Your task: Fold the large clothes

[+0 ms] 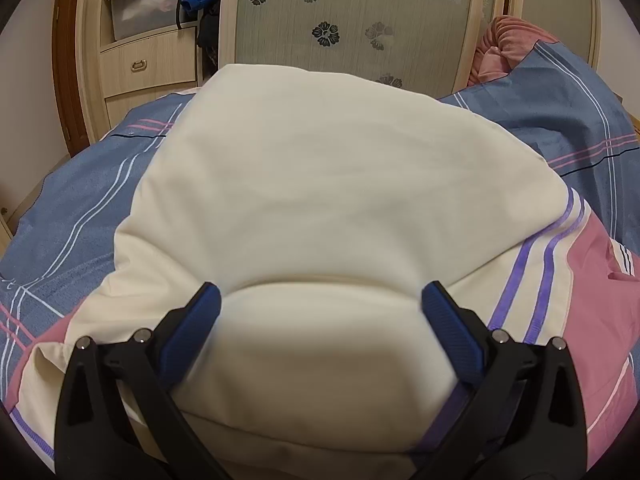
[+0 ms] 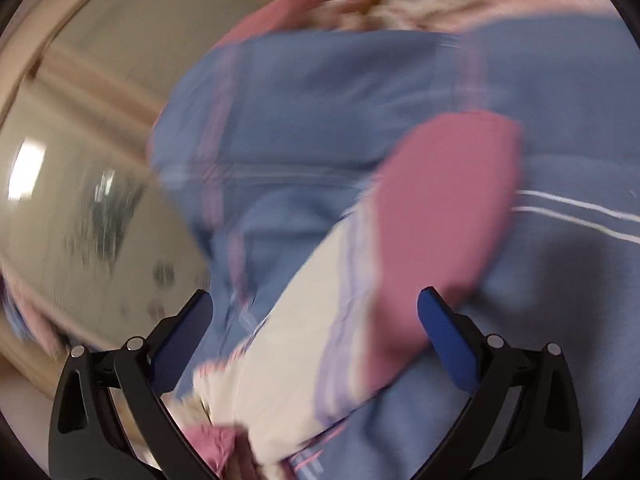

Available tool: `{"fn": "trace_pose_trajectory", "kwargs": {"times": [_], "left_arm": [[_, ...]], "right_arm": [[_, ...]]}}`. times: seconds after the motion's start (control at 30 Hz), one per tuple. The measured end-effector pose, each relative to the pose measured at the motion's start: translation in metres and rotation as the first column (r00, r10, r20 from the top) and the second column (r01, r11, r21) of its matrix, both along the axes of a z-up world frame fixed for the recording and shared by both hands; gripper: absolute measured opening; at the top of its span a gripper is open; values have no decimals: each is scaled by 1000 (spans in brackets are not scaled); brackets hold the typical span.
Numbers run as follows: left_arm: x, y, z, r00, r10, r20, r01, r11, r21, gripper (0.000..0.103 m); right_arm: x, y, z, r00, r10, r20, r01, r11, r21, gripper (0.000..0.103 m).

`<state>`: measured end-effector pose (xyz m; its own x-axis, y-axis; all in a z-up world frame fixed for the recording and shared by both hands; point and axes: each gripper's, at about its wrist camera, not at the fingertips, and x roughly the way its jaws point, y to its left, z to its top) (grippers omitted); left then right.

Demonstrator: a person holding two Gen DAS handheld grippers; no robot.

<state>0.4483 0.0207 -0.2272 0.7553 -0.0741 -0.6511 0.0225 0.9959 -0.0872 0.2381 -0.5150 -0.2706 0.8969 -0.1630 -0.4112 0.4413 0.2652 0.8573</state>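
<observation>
A large cream cloth (image 1: 320, 184) with pink panels and purple stripes lies partly folded on a bed with a blue striped cover (image 1: 72, 216). My left gripper (image 1: 320, 300) is open just above the cloth's near fold, its blue pads (image 1: 204, 312) on either side of a raised cream bulge. In the blurred right wrist view, my right gripper (image 2: 316, 304) is open over a pink and cream part of the cloth (image 2: 432, 216) that lies on the blue cover (image 2: 320, 92). Neither gripper holds anything.
A wardrobe with flowered glass doors (image 1: 344, 28) and drawers (image 1: 148, 68) stands behind the bed. A pink cushion (image 1: 508, 44) lies at the far right of the bed. The wardrobe also shows at the left of the right wrist view (image 2: 72, 160).
</observation>
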Motion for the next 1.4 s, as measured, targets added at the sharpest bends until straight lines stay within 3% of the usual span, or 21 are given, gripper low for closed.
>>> {"fn": "trace_pose_trajectory", "kwargs": {"times": [0.03, 0.1, 0.2, 0.27, 0.43, 0.47, 0.53, 0.63, 0.7, 0.93, 1.0, 1.07, 1.13, 1.27, 1.4], "left_arm": [[-2, 1, 1, 1000, 0, 0, 0, 1000, -1, 101], [-2, 1, 1, 1000, 0, 0, 0, 1000, -1, 101], [-1, 1, 1, 1000, 0, 0, 0, 1000, -2, 101], [-3, 3, 1, 1000, -1, 1, 1, 1000, -4, 101], [-3, 3, 1, 1000, -1, 1, 1, 1000, -5, 101], [-3, 3, 1, 1000, -1, 0, 1, 1000, -5, 101], [-3, 3, 1, 1000, -1, 0, 1, 1000, -4, 101], [-3, 3, 1, 1000, -1, 0, 1, 1000, -4, 101], [-3, 4, 1, 1000, -1, 0, 1, 1000, -5, 101], [-2, 4, 1, 1000, -1, -1, 1, 1000, -5, 101], [-2, 4, 1, 1000, -2, -1, 2, 1000, -5, 101], [-2, 4, 1, 1000, -2, -2, 2, 1000, -6, 101], [-2, 4, 1, 1000, -2, -2, 2, 1000, -6, 101], [-6, 7, 3, 1000, 0, 10, 0, 1000, -8, 101], [-14, 8, 14, 999, -12, 48, 12, 1000, -9, 101]], "right_arm": [[-12, -10, -18, 998, -63, 15, 62, 996, 58, 102], [-13, -17, -38, 996, -81, 42, 76, 991, 113, 102], [11, -4, -27, 998, -14, 60, 15, 1000, -21, 102], [38, 1, -30, 995, 65, 80, -60, 996, -59, 102], [79, 22, -24, 993, 79, -89, -99, 962, -256, 102], [85, 23, -23, 993, 84, -82, -103, 959, -264, 98], [90, 19, -30, 994, 77, -83, -94, 969, -227, 50], [87, 5, -47, 995, 85, -48, -90, 989, -115, 19], [87, 6, -48, 993, 116, -7, -117, 989, -95, 12], [83, 9, -23, 990, 140, 28, -132, 971, -201, 10], [76, 19, 2, 994, 108, 7, -101, 945, -310, 9], [67, 43, 44, 994, 104, 19, -83, 877, -474, 9], [66, 70, 82, 988, 145, 54, -87, 812, -578, 9], [62, 130, 137, 949, 282, 143, -117, 734, -669, 9], [66, 199, 175, 912, 397, 100, -187, 622, -760, 8]]}}
